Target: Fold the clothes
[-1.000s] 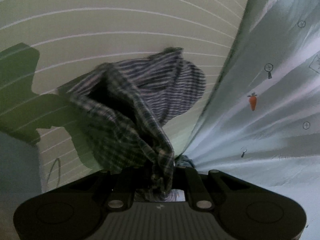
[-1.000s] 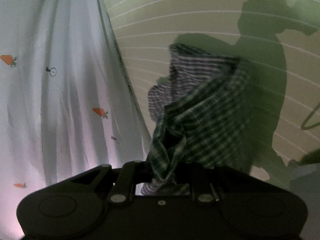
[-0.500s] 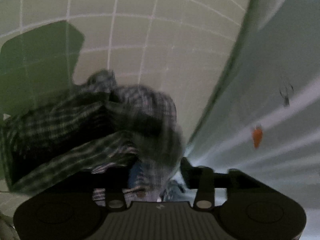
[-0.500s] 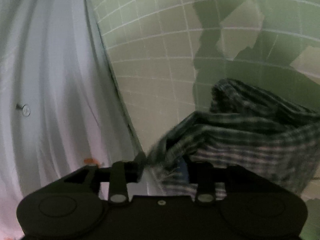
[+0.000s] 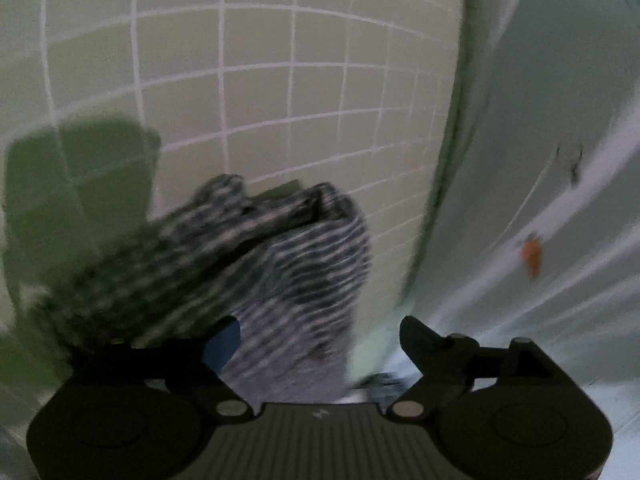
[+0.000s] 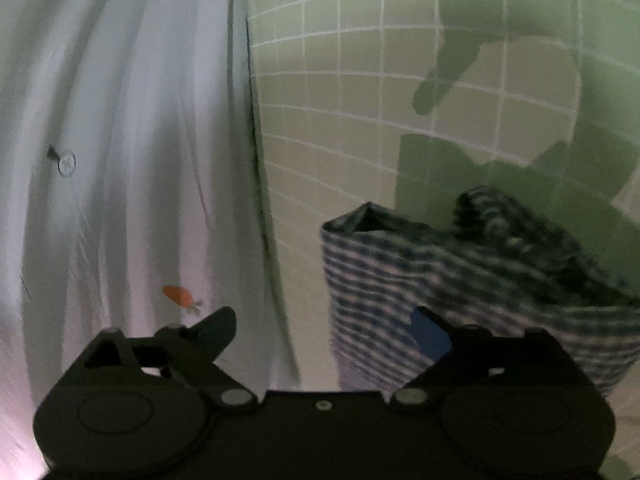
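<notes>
The checked garment [image 5: 224, 264] is seen bunched on the green gridded mat [image 5: 280, 80], lying just beside the edge of a pale sheet printed with carrots [image 5: 540, 160]. In the left wrist view its striped inner face is turned up and one fold of it runs in between the fingers of the left claw [image 5: 320, 340]; in the right wrist view a doubled edge of the same garment [image 6: 460, 272] is seen against the blue pad of the right claw [image 6: 324, 332].

Both claws are opening: the jaws of each are spread wide and no pinch on the cloth is seen, so the garment is being let go onto the mat. Blur hides whether the cloth is quite settled.

The step in hand is judged to be the release after a fold has been laid over. The heap looks loose and uneven, not flat. For the next move the claws would need to be drawn clear without snagging the cloth, and then two fresh edges or corners would have to be found and pinched so that the garment can be smoothed or folded once more.
</notes>
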Demonstrator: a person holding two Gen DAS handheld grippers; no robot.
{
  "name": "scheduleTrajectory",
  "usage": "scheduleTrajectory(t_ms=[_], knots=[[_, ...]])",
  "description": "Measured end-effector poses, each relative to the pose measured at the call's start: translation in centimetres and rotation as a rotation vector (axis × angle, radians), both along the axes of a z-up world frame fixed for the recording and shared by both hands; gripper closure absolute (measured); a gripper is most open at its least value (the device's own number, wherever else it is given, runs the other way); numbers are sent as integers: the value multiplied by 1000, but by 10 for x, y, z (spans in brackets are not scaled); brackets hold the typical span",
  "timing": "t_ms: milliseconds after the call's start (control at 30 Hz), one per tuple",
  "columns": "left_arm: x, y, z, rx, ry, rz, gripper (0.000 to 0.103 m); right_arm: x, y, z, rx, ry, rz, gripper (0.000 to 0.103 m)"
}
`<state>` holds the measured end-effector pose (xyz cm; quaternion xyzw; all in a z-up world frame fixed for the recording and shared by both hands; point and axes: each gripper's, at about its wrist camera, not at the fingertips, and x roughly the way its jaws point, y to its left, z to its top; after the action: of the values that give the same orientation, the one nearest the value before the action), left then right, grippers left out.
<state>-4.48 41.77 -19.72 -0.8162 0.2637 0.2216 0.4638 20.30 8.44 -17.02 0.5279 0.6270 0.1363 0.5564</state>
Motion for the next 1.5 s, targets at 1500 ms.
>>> scheduleTrajectory(t_ms=[1500], knots=[[44,-50,5,925,68,-708,14,-3,87,-57,-316,-831,827,11]])
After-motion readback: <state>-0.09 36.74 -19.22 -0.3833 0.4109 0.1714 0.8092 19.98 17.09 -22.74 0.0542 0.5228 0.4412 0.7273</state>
